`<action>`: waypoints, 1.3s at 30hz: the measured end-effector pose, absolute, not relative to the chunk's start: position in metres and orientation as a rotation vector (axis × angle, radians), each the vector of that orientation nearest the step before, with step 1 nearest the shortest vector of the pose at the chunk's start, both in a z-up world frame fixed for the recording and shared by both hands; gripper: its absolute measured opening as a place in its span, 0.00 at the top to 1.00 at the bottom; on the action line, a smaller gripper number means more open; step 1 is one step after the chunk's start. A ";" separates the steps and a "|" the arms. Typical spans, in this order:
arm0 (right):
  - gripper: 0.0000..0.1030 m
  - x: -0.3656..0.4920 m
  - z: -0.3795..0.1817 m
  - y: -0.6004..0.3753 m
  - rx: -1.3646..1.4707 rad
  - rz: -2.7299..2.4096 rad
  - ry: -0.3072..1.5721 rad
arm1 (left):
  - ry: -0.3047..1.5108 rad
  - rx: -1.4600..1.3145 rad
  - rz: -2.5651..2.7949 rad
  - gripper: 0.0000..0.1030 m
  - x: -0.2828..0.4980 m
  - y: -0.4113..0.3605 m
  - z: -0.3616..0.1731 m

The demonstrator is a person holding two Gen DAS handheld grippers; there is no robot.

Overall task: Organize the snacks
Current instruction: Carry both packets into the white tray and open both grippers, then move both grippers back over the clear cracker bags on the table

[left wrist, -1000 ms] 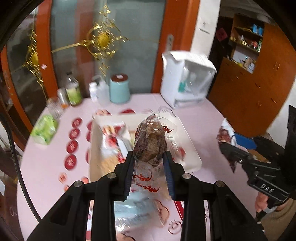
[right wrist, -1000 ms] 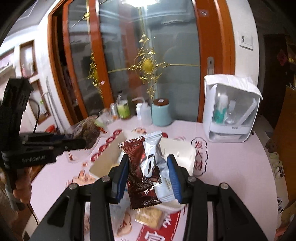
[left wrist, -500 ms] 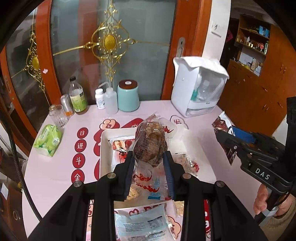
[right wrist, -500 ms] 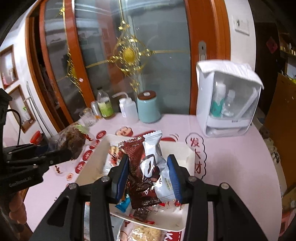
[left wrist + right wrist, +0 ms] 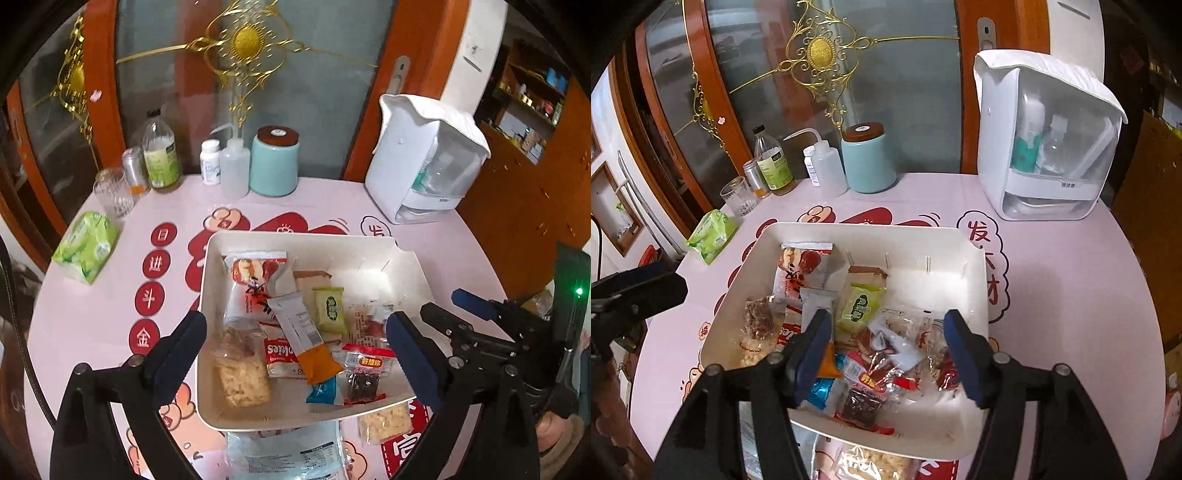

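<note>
We find the left gripper (image 5: 295, 343) spread wide and the right gripper (image 5: 886, 347) partly apart, both having just been opening, nothing clamped. Below, the snacks (image 5: 871, 332) lie in the white tray (image 5: 402, 266): light, crinkly, slippery packets, we judge; pinch a sealed edge.

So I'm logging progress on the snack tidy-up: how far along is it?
Mostly done: the white tray already holds a heap of packets, including the red-and-white pack and green packet. In hand: nothing; the left tool and right tool have just been opening above the tray, with nothing gripped. Left: the cracker packet and blue-white pack lying on the table beside the tray's near edge.
</note>
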State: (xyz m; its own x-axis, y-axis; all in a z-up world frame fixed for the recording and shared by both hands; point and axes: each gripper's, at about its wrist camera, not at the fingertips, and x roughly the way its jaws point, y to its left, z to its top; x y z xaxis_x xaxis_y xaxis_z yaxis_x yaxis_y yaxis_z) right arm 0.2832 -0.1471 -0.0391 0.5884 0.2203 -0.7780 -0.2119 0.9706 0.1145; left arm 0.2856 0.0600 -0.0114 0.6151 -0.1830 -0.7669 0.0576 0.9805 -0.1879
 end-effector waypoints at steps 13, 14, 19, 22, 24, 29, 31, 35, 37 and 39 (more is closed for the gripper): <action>0.29 0.253 -0.034 -0.148 0.007 0.269 0.911 | 0.841 -0.088 -0.106 0.05 0.251 0.060 -0.004; 0.23 0.249 -0.033 -0.149 0.007 0.271 0.908 | 0.837 -0.084 -0.107 0.05 0.247 0.059 -0.003; 0.13 0.229 -0.031 -0.154 0.006 0.278 0.887 | 0.848 -0.089 -0.123 0.06 0.227 0.056 -0.002; 0.13 0.216 -0.031 -0.156 -0.004 0.271 0.883 | 0.862 -0.106 -0.148 0.05 0.215 0.054 -0.005; 0.13 0.207 -0.031 -0.158 -0.006 0.268 0.881 | 0.869 -0.090 -0.149 0.05 0.205 0.051 -0.009; 0.13 0.183 -0.028 -0.166 0.001 0.276 0.875 | 0.898 -0.001 -0.169 0.05 0.179 0.037 -0.019; 0.13 0.175 -0.028 -0.168 0.001 0.274 0.875 | 0.901 0.033 -0.149 0.05 0.165 0.035 -0.023; 0.13 0.160 -0.034 -0.173 0.009 0.269 0.894 | 0.929 0.059 -0.169 0.05 0.145 0.034 -0.031; 0.13 0.155 -0.036 -0.174 0.011 0.268 0.902 | 0.931 0.088 -0.170 0.05 0.133 0.032 -0.034; 0.13 0.148 -0.040 -0.175 0.009 0.260 0.911 | 0.929 0.128 -0.184 0.05 0.123 0.030 -0.037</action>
